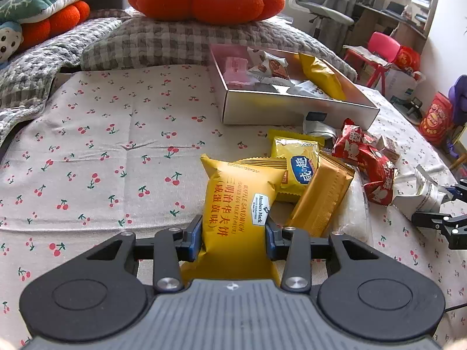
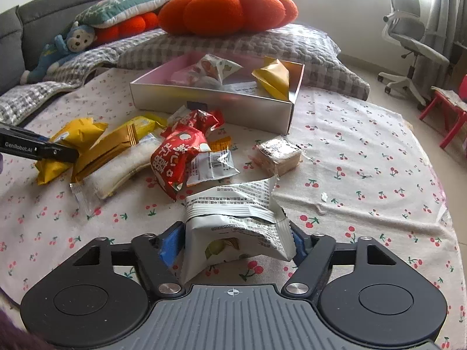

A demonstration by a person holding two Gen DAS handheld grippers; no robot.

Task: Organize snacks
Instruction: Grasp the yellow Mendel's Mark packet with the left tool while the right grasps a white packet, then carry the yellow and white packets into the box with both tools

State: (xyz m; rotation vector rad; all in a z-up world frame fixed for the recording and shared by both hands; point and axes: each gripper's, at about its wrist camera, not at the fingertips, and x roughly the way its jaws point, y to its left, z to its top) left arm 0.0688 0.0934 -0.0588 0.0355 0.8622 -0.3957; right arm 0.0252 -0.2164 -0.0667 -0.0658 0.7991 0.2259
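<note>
Yellow waffle sandwich pack (image 1: 238, 207) pinched in the left gripper (image 1: 233, 234), white snack pouch (image 2: 238, 227) squeezed in the right gripper (image 2: 238, 243).
Both sit near, silver box (image 2: 210, 106) far; crinkly film might slip mid-lift.

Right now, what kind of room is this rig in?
Probably a home living room or bedroom, not a lab: a grey sofa piled with an orange pumpkin cushion, a cherry-print cloth spread as work surface, and an office chair by the window.

Yellow waffle packet (image 1: 236, 204), cherry-print cloth (image 1: 102, 151)
</note>
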